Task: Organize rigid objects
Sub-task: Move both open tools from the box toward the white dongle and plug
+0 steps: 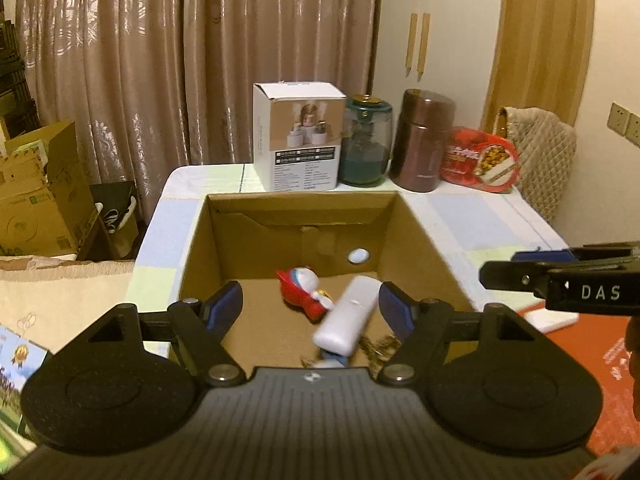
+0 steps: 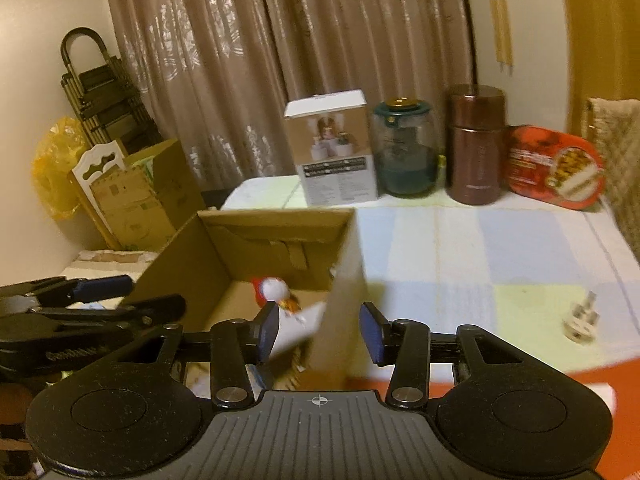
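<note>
A: Report the state of the fingers, nearest items first.

B: Left gripper (image 1: 310,312): fingers parted, blue pads apart, nothing between them. It hangs above the open cardboard box (image 1: 408,216). Right gripper (image 2: 318,332): fingers parted a little, with no earlier view to compare. The box's near right corner wall rises in the gap between its pads; whether a pad touches the cardboard cannot be told, since the frame is blurred there. Nothing is gripped.

A: Location of the task items?

B: Inside the box, on its floor. A white oblong device (image 1: 348,320), like a remote, lies tilted across a red-and-white toy figure (image 1: 306,292). Some small gold-coloured pieces (image 1: 380,348) lie just beside the device's near end; their type cannot be told. One small metal part (image 2: 580,318) lies apart on the bench, right of the box, in the right wrist view.

A: Support surface?

B: The box stands on the bench (image 2: 460,240), which carries a pale checked cloth. A red mat (image 1: 592,360) covers the near right area.

A: Far row?

B: At the bench's back edge, left to right: a white product carton (image 1: 300,136), a green-tinted glass jar (image 1: 366,140) with a gold lid, a brown metal canister (image 1: 424,140), a red oval tin (image 1: 480,160). Behind them hangs a brown curtain (image 1: 160,60).
</note>
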Tool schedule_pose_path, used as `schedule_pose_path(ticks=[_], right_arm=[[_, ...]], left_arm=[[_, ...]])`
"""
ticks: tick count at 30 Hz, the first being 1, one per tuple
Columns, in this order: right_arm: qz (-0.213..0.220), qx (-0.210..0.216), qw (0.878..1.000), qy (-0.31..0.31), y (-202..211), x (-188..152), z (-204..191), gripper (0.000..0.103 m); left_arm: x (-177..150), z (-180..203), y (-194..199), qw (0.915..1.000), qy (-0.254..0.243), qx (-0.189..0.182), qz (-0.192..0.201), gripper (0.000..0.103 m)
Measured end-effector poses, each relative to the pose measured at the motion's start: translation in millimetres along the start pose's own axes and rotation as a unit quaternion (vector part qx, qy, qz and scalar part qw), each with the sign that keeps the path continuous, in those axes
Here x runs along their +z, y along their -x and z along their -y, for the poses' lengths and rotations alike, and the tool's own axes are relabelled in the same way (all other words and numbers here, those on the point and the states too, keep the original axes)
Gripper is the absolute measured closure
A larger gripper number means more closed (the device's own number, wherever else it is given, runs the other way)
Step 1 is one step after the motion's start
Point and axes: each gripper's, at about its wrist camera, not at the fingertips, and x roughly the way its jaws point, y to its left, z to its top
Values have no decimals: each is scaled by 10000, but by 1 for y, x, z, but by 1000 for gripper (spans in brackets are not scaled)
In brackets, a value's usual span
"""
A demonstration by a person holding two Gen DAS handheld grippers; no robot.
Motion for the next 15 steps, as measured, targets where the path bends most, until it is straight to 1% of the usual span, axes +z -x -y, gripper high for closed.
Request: schedule_pose_path(ticks=[3, 6, 8, 9, 11, 15], right_arm=[[-84, -91, 9999, -58, 25, -13, 11, 60], [-34, -195, 9998, -4, 55, -28, 20, 58], [27, -294, 9996, 5, 76, -39, 27, 54], [63, -339, 9994, -24, 88, -46, 32, 53], [102, -423, 9990, -102, 107, -59, 42, 47], [88, -645, 9973, -329, 145, -90, 66, 40]], left_arm=[[-6, 16, 27, 9999, 99, -26, 101, 32], [-11, 34, 53, 9997, 130, -118, 177, 32], [-17, 48, 70, 9996, 135, -117, 213, 31], [-20, 54, 78, 9996, 155, -127, 214, 29], [-27, 65, 91, 9993, 222, -224, 195, 28], [-41, 89, 115, 9987, 283, -377, 201, 24]])
